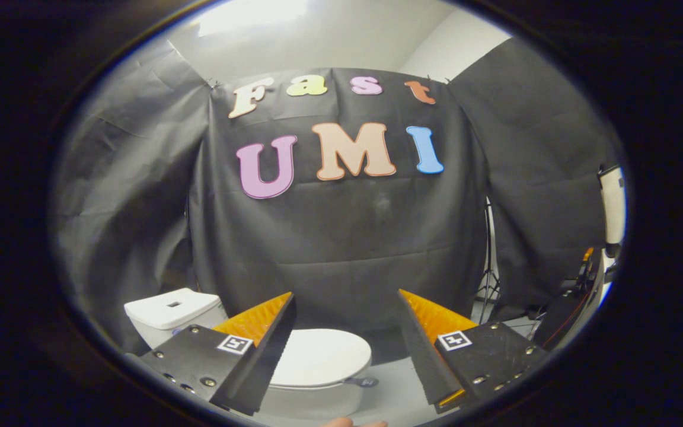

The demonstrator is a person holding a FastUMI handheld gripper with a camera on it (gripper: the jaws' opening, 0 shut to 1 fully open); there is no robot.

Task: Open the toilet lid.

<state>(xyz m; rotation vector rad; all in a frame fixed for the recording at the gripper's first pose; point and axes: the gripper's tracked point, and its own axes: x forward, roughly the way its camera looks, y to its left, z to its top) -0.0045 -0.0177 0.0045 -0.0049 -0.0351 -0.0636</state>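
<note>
A white toilet stands below and ahead of me, its lid (318,356) lying flat and closed on the bowl. A small dark tab (362,382) sticks out at the lid's right front edge. The white tank (172,309) rises beyond my left finger. My gripper (346,299) is open, fingers spread wide with nothing between them, hovering above the lid and apart from it. The left finger (258,350) covers the lid's left part.
Black cloth hangs behind the toilet as the booth's wall. A light stand (488,261) and dark equipment with cables (573,296) sit beyond the right finger. Pale floor (395,397) lies to the right of the bowl. A fingertip of a hand (347,423) shows just under the fingers.
</note>
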